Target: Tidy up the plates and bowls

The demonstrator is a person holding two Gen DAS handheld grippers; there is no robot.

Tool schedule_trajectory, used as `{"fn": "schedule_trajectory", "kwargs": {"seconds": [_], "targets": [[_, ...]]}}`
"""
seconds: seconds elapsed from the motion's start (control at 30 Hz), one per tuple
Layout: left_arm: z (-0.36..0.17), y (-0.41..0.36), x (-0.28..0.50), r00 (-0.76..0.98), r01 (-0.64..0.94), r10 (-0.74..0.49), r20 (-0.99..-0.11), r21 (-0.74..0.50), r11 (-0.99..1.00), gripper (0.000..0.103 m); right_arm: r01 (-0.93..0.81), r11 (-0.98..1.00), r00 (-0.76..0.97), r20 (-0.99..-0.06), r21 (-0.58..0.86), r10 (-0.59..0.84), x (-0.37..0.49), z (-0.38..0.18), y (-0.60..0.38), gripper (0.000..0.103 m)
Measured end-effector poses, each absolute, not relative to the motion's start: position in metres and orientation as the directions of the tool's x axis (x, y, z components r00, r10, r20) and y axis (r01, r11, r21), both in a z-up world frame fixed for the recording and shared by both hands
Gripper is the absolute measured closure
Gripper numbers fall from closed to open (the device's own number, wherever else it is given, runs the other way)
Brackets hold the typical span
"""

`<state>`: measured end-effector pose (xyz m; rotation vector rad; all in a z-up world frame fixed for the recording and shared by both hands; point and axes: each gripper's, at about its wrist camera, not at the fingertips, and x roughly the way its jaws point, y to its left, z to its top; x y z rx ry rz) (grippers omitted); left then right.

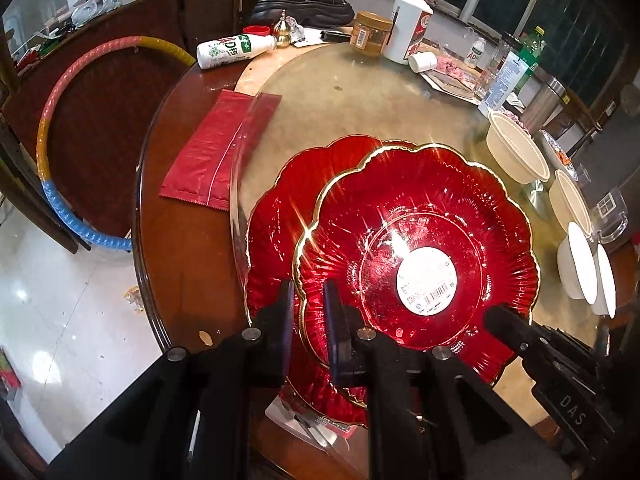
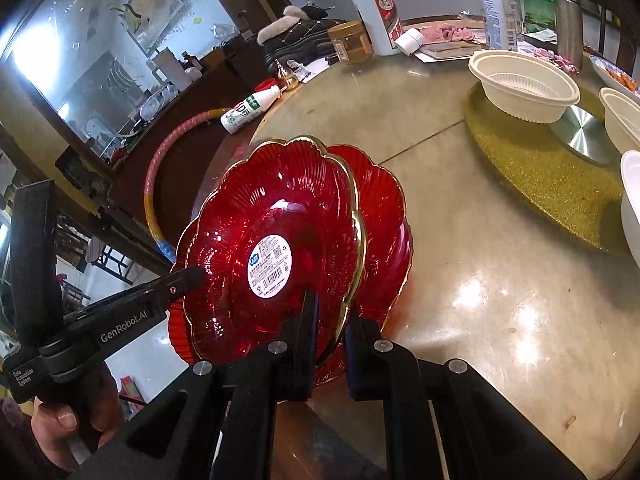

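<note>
Left edge of left-wrist view: striped hoop (image 1: 64, 128) leaning off the table, then red packet (image 1: 216, 148) flat on the wooden rim of the table (image 1: 188, 264), clear of the work. Centre: two red plates with gold scalloped rims. The upper red plate (image 1: 416, 240) carries a white label (image 1: 426, 282) and sits offset over the lower red plate (image 1: 276, 216), not yet nested square. Left gripper (image 1: 308, 320) is closed on the upper plate's near-left rim, rim pinched between the pads. Right gripper (image 2: 332, 324) is closed on the same plate's opposite rim; seen from the right wrist, the gold edge runs between its fingers. Judgement: a two-point hold on opposite rims keeps a wide, slick glass plate level and lets it be centred on the lower one; a single-edge pinch would likely tip it. Plate appears tilted, partly resting on the lower one; full contact cannot be told. Right side: cream bowls (image 2: 524, 84) stand separately, unstacked, near the gold turntable mat (image 2: 540, 176) — presumably next.
</note>
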<state>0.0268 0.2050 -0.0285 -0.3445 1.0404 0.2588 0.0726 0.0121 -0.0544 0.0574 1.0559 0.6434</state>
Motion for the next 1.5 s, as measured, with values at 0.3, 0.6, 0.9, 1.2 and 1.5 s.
{"fn": "schedule_trajectory", "kwargs": {"seconds": [0.3, 0.6, 0.9, 1.2, 1.5], "targets": [[-0.030, 0.205, 0.021, 0.483, -0.363, 0.038, -0.875, -0.160, 0.918, 0.091, -0.490, 0.820, 0.325, -0.811, 0.295, 0.487, 0.067, -0.052, 0.016, 0.090], [-0.031, 0.198, 0.019, 0.473, -0.353, 0.063, -0.879, -0.124, 0.927, 0.091, -0.506, 0.820, 0.319, -0.826, 0.266, 0.465, 0.066, -0.051, 0.019, 0.086], [-0.024, 0.202, 0.024, 0.480, -0.371, 0.056, -0.875, -0.146, 0.917, 0.091, -0.486, 0.831, 0.313, -0.834, 0.270, 0.454, 0.072, -0.049, 0.021, 0.072], [-0.008, 0.207, 0.013, 0.566, -0.418, -0.003, -0.824, -0.290, 0.861, 0.031, -0.454, 0.791, 0.319, -0.754, 0.410, 0.574, 0.073, -0.038, -0.002, 0.037], [0.027, 0.166, 0.017, 0.674, -0.325, -0.037, -0.737, -0.341, 0.882, 0.019, -0.328, 0.722, 0.395, -0.606, 0.609, 0.690, 0.075, -0.024, -0.092, 0.020]]}}
